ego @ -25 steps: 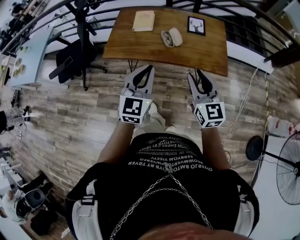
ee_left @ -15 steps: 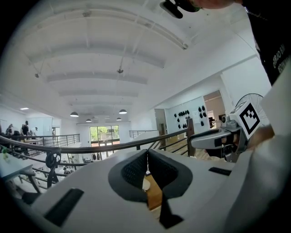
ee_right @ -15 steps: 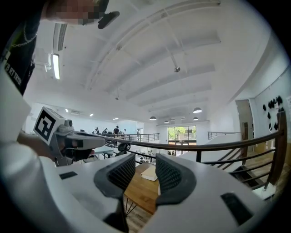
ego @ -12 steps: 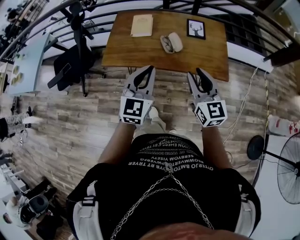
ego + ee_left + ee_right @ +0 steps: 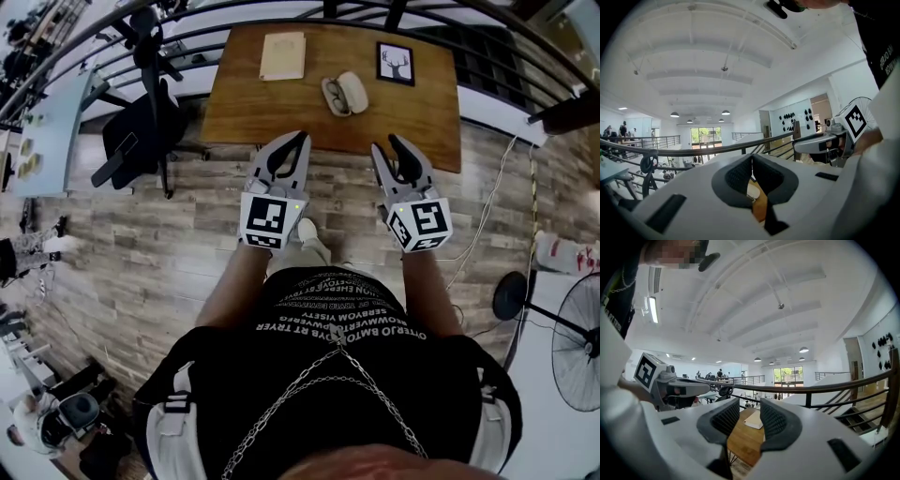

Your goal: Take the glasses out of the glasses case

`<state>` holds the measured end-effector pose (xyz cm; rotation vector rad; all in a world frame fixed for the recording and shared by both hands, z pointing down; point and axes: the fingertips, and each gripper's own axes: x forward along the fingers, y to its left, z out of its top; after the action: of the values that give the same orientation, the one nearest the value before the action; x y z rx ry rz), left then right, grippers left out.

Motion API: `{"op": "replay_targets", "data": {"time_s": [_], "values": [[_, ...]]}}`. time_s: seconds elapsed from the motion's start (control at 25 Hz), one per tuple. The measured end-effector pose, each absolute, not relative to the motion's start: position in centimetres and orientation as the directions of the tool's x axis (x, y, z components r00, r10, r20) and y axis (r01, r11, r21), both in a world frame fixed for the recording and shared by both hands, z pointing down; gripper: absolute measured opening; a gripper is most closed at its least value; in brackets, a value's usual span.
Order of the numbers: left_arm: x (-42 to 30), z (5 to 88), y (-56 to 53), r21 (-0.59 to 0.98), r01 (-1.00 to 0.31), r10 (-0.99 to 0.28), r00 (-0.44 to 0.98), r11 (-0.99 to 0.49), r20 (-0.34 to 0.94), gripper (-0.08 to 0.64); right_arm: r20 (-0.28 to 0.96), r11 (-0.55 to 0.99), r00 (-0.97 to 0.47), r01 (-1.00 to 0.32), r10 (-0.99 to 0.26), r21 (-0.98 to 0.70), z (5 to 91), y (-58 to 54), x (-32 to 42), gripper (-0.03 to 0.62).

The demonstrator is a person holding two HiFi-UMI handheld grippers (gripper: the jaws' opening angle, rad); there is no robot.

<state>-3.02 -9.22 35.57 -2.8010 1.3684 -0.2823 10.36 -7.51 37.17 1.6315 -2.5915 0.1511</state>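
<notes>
Your left gripper (image 5: 752,158): fingers pressed together, nothing in them. Right gripper (image 5: 750,405): fingers spread, empty. Both hang short of the counter (image 5: 281,112), with nothing in the way. Only the head view shows the one glasses case (image 5: 344,94), open mid-counter, glasses (image 5: 333,97) inside. The right gripper view frames one booklet (image 5: 753,420). One framed picture (image 5: 395,63) sits at the back right.

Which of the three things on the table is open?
The glasses case, between the tan notebook and the framed picture; its two halves lie spread.
</notes>
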Motion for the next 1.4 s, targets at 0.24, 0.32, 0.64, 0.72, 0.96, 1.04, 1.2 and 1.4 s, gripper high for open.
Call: {"op": "replay_targets", "data": {"time_s": [0.24, 0.32, 0.64, 0.72, 0.96, 1.04, 1.2, 1.4], "values": [[-3.0, 35.6, -12.1, -0.089, -0.770, -0.772, 0.616, -0.632, 0.157, 0.028, 0.115, 0.423, -0.426, -0.905, -0.897, -0.048, 37.2, -10.3, 9.9, 0.127], [-2.8, 35.6, -13.1, -0.090, -0.763, -0.766, 0.623, -0.640, 0.159, 0.028, 0.115, 0.421, -0.424, -0.906, -0.898, -0.049, 37.1, -11.3, 9.7, 0.127], [-2.7, 35.5, -16.2, -0.087, -0.741, -0.744, 0.651, -0.666, 0.149, 0.028, 0.118, 0.397, -0.399, -0.917, -0.909, -0.048, 37.1, -14.2, 9.4, 0.127], [-3.0, 35.5, -17.2, -0.084, -0.738, -0.741, 0.656, -0.670, 0.146, 0.028, 0.122, 0.391, -0.394, -0.919, -0.911, -0.047, 37.1, -15.1, 9.1, 0.127], [-4.4, 35.4, -19.6, -0.074, -0.734, -0.736, 0.664, -0.675, 0.133, 0.028, 0.124, 0.391, -0.391, -0.920, -0.912, -0.026, 36.5, -17.4, 7.4, 0.127], [-4.8, 35.1, -20.3, -0.071, -0.734, -0.736, 0.665, -0.675, 0.125, 0.028, 0.121, 0.392, -0.390, -0.920, -0.913, -0.014, 36.0, -18.0, 7.0, 0.127], [-5.8, 34.2, -21.6, -0.064, -0.741, -0.743, 0.662, -0.669, 0.102, 0.028, 0.117, 0.393, -0.389, -0.919, -0.914, 0.014, 35.1, -19.4, 6.1, 0.127], [-6.9, 34.1, -22.4, -0.055, -0.735, -0.737, 0.670, -0.676, 0.093, 0.029, 0.120, 0.388, -0.382, -0.921, -0.916, 0.030, 34.9, -20.1, 4.8, 0.127]]}}
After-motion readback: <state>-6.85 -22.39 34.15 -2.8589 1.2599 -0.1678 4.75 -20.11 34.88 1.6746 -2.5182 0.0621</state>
